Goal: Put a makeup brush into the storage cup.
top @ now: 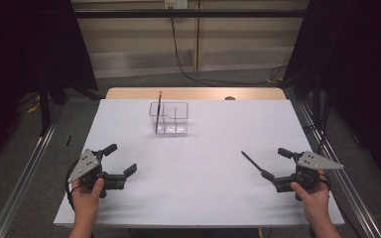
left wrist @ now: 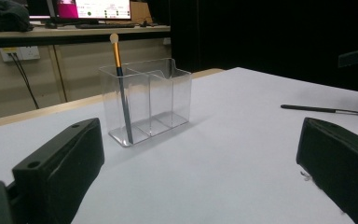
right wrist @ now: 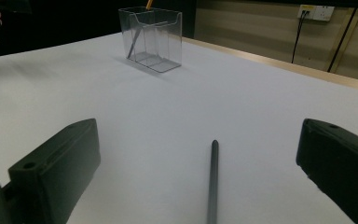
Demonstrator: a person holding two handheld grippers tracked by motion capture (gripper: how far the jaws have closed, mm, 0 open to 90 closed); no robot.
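Your right hand-held gripper (top: 275,173) is the nearer one to the dark pen (right wrist: 212,182), which lies flat on the white bench (top: 203,163) between its spread jaws, its long axis pointing away from you toward the clear holder (top: 168,118) at the far middle. Your left hand-held gripper (top: 121,161) also stands spread and holds nothing, well apart from the pen. The holder already has 1 gold-banded brush (left wrist: 120,88) upright in an end compartment.
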